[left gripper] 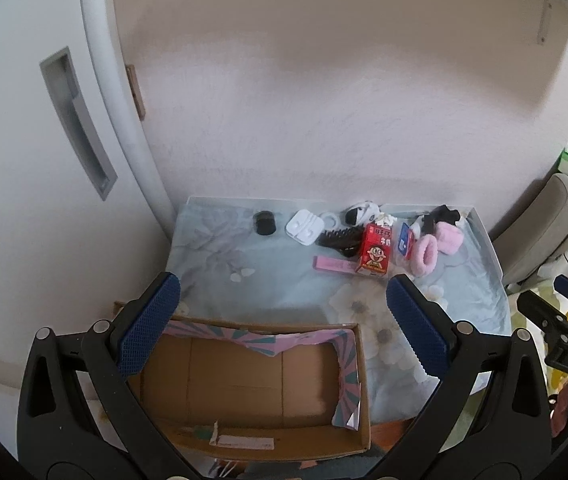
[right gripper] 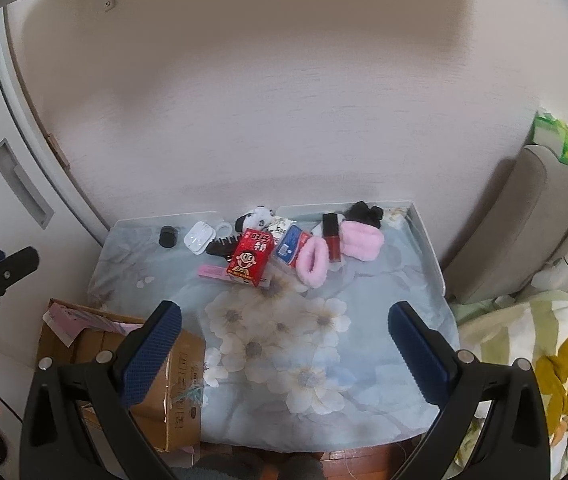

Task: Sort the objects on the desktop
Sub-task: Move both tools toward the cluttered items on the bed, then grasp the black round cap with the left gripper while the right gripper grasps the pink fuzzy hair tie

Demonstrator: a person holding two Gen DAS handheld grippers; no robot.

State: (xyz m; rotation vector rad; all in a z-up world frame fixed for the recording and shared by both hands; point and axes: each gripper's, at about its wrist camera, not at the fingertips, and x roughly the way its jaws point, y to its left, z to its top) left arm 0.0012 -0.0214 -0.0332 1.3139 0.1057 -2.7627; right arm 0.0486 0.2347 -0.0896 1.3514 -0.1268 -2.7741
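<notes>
— So, where do I stand with both tools?
— My left gripper (left gripper: 284, 328) is spread wide with nothing in it, above the cardboard box (left gripper: 251, 376) at the table's (right gripper: 404, 292) near left corner. My right gripper (right gripper: 284, 354) is also spread and bare, over the floral cloth.
— And the clutter?
— Along the far edge: a black jar (right gripper: 168, 236) at far left, a white case (right gripper: 199, 238), a red milk carton (right gripper: 249, 262) on a pink strip, a pink scrunchie (right gripper: 314, 266), a red lip tint (right gripper: 331, 242).
</notes>
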